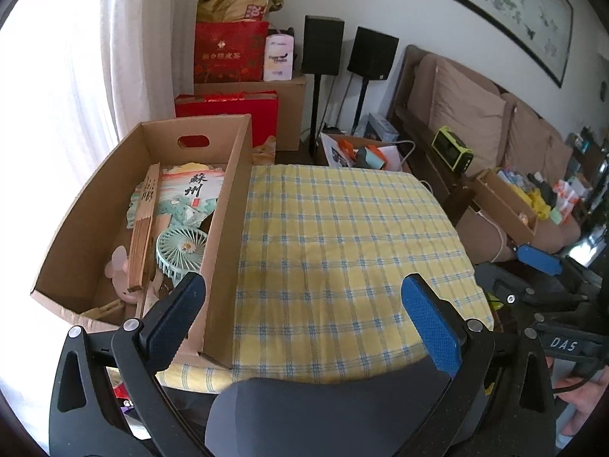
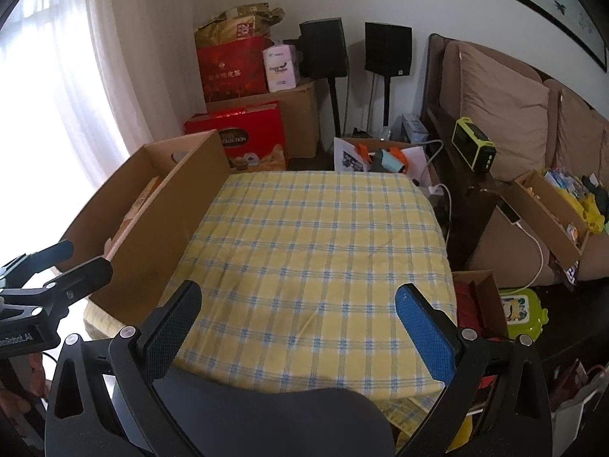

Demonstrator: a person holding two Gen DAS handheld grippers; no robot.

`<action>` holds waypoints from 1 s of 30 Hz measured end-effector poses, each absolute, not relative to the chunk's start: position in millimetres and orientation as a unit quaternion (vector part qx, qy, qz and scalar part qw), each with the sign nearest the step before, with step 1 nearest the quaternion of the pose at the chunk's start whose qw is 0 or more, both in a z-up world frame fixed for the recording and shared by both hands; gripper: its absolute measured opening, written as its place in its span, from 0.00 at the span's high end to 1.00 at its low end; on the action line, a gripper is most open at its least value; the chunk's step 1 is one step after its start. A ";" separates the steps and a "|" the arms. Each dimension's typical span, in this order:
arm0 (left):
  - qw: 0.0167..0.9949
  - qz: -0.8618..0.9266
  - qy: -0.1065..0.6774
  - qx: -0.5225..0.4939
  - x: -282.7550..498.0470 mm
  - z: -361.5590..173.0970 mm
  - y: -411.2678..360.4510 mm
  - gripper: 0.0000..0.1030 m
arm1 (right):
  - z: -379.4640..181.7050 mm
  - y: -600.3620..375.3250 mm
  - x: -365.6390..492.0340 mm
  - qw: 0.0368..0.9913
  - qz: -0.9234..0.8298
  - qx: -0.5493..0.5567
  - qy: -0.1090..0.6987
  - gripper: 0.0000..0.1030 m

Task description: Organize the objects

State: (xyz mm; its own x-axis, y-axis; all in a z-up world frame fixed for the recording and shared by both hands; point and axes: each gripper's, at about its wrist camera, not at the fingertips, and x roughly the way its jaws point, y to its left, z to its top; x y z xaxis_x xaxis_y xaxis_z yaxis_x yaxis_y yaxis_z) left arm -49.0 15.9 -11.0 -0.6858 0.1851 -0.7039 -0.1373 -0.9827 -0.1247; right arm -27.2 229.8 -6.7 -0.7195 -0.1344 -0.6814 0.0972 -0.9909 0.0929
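While both claws hang empty above the near edge of the desk [image 1: 342, 228], everything loose appears already gathered at the far left. The cardboard box [image 1: 224, 205] sits on the desk's left side, its long wall running along the checked cloth [image 2: 316, 251]. From the left wrist view, its contents are visible: a folded wooden fan [image 1: 142, 224] lying lengthwise, a printed paper fan [image 1: 186, 198] spread flat beneath it, a mint handheld fan [image 1: 182, 251] at the near end, and a pink item [image 1: 121, 262] partly hidden under the wooden one. Flat pieces at the bottom, bulkier ones on top: judged a sensible packing order.

Left claw [image 1: 308, 316]: fingers spread wide, nothing between them, left finger [image 1: 171, 323] overlapping the box's near corner in view; contact cannot be told. Centre of the cloth is bare in both views.

Right claw [image 2: 300, 323]: fingers likewise wide apart, empty, poised over the cloth's near edge. The left claw also shows at the left edge of the right wrist view.

Judgement: sorting into the box looks complete or nearly so; both claws seem held back and open because nothing remains on the cloth to grasp. Sofa [image 2: 506, 122] clutter at far right lies off the desk.
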 end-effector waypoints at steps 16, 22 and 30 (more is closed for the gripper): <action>0.060 0.918 -0.016 -0.392 -26.4 -15.4 6.4 0.00 | -9.4 218.3 -8.0 0.072 -0.928 0.365 -0.018 0.00; 0.047 0.924 -0.006 -0.381 -22.9 -11.3 2.4 0.00 | -10.0 212.4 -6.9 0.076 -0.928 0.364 -0.015 0.00; 0.042 0.922 -0.005 -0.384 -23.1 -10.5 -0.7 0.00 | -5.8 211.6 -6.3 0.076 -0.929 0.361 -0.014 0.00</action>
